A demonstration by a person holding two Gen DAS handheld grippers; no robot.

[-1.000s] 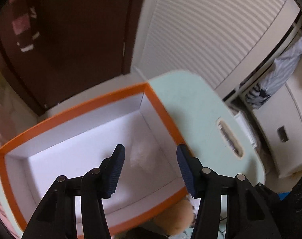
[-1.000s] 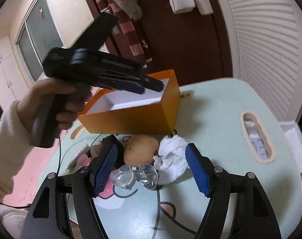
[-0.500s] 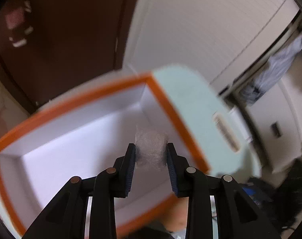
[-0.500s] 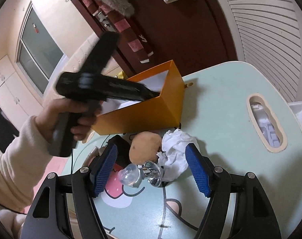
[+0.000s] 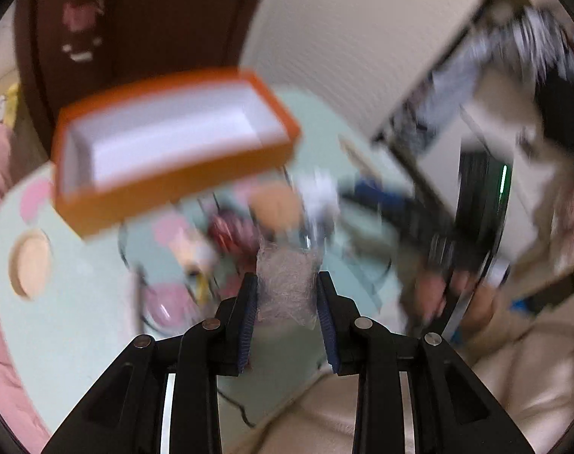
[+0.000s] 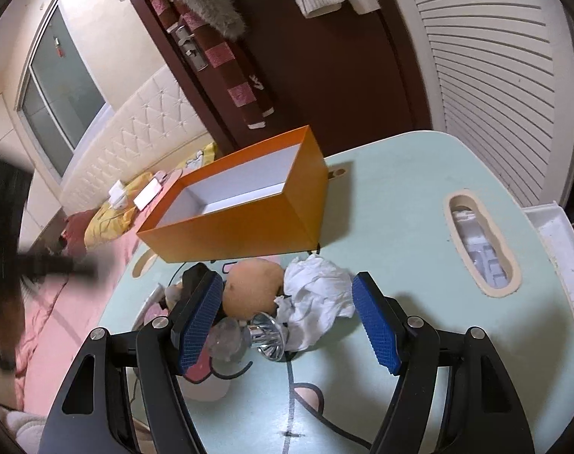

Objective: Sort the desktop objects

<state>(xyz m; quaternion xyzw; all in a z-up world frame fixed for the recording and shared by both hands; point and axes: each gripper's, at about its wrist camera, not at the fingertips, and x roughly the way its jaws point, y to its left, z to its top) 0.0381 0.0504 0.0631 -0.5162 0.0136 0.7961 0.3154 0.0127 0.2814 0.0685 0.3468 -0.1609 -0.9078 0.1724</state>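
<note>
My left gripper point(image 5: 287, 279) is shut on a crumpled clear plastic wad point(image 5: 285, 265), held above the pale green table point(image 5: 71, 340) on the near side of the orange box point(image 5: 173, 185). The left wrist view is smeared by motion. In the right wrist view the orange box point(image 6: 249, 227) stands with its white inside showing nothing. My right gripper point(image 6: 287, 287) hangs open over a pile: a potato point(image 6: 251, 287), a crumpled white tissue point(image 6: 317, 295), a chrome funnel-shaped piece point(image 6: 266, 335) and a clear bulb point(image 6: 226, 340). Nothing is between its pads.
A black object point(image 6: 192, 276) and a dark cable point(image 6: 324, 423) lie by the pile. The table point(image 6: 400, 189) has an oval slot point(image 6: 479, 242) at the right and a round recess point(image 5: 29, 261) at the left. A dark door and a slatted white shutter stand behind.
The left gripper closed on the plastic wad inside the orange box, then drew it out and back toward the near side. The right gripper kept its place, open.
</note>
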